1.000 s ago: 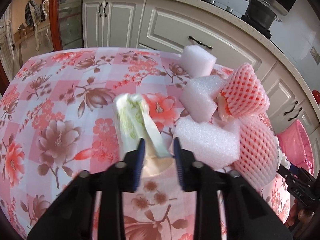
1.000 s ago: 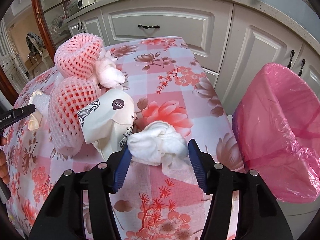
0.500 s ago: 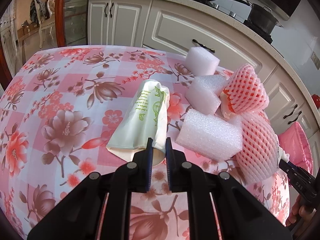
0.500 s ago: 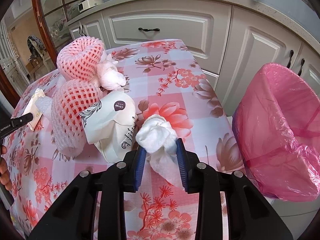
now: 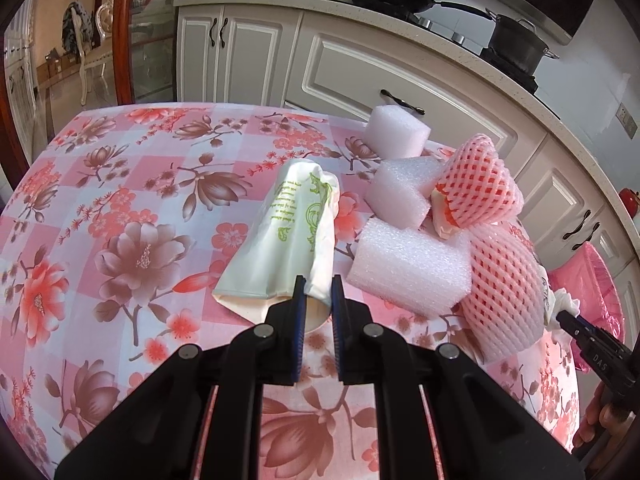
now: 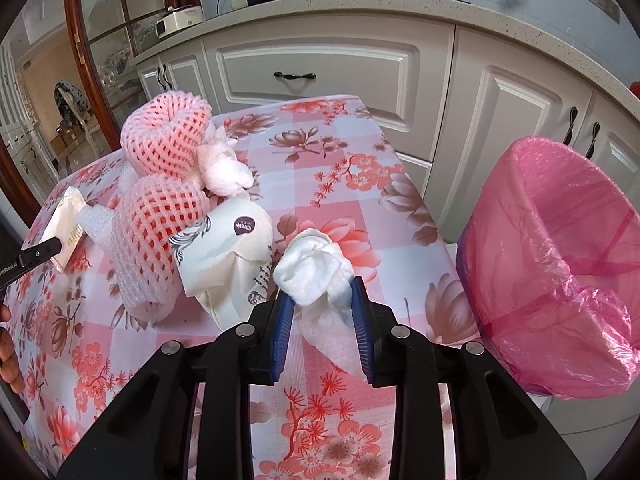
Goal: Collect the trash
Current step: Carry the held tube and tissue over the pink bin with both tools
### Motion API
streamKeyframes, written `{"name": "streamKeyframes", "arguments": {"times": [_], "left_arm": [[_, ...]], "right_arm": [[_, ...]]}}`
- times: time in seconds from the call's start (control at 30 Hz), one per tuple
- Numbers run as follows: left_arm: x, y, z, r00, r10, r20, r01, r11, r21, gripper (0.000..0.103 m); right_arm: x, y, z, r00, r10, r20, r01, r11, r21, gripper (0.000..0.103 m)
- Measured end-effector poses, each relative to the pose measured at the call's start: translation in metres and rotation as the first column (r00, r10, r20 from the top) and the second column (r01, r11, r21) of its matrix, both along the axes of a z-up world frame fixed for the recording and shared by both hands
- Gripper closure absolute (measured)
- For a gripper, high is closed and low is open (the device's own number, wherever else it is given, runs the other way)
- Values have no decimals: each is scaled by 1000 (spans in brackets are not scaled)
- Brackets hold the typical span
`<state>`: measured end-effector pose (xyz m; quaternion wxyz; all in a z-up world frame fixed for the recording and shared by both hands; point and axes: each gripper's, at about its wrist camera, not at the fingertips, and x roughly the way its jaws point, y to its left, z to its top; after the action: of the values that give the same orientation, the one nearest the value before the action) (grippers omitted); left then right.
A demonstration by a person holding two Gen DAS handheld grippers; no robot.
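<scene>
A kitchen with cream cabinets is seen behind a desk (image 5: 120, 208) covered by a pink flowered cloth. The left claw (image 5: 317, 300) is closed on the near edge of a white paper bag with green print (image 5: 288, 232), which lies flat on the desk just beside the foam blocks (image 5: 408, 264). The right claw (image 6: 322, 300) is clamped on a crumpled white tissue (image 6: 312, 268), whose tail hangs down between the blue pads (image 6: 280, 320). Taking the pink-lined bin (image 6: 560, 264) as the landmark, the tissue is held to its left, near it but not yet over its mouth. Farther from the bin a white wrapper with a dark round label (image 6: 228, 248) is found, then two pink net sleeves (image 6: 160, 216) and a second wad of tissue (image 6: 224, 168) beside the upper sleeve. What the bin already holds cannot be made out. The task is judged to be at an early stage: two pieces are gripped, none is seen dropped, and the foam, the nets, the wrapper and the second wad are left on the desk.
</scene>
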<state>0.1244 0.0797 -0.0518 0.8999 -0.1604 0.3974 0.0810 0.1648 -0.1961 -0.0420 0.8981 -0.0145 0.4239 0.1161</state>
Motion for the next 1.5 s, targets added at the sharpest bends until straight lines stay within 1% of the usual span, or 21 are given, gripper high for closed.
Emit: {"name": "streamKeyframes", "arguments": {"times": [0.2,0.57,0.9,1.17,1.4,1.5], "left_arm": [[-4,-10,14,999,-17,33,17,1000,15,91],[-11,-39,51,991,-73,108,69,997,39,91],[-3,-77,66,980,-149,131,142,988,61,91],[7,-118,76,960,-237,149,228,971,73,91],[19,-161,85,936,-314,158,305,949,82,91],[24,-184,89,921,-354,160,344,935,89,91]], "right_arm": [[-1,-3,9,1000,-8,26,8,1000,7,75],[-5,-10,32,997,-18,81,16,999,28,74],[-8,-27,55,989,-48,138,43,998,37,75],[-8,-52,66,983,-88,161,82,996,45,74],[-9,-83,74,975,-134,177,126,991,52,75],[-9,-97,76,971,-156,183,149,987,54,74]]}}
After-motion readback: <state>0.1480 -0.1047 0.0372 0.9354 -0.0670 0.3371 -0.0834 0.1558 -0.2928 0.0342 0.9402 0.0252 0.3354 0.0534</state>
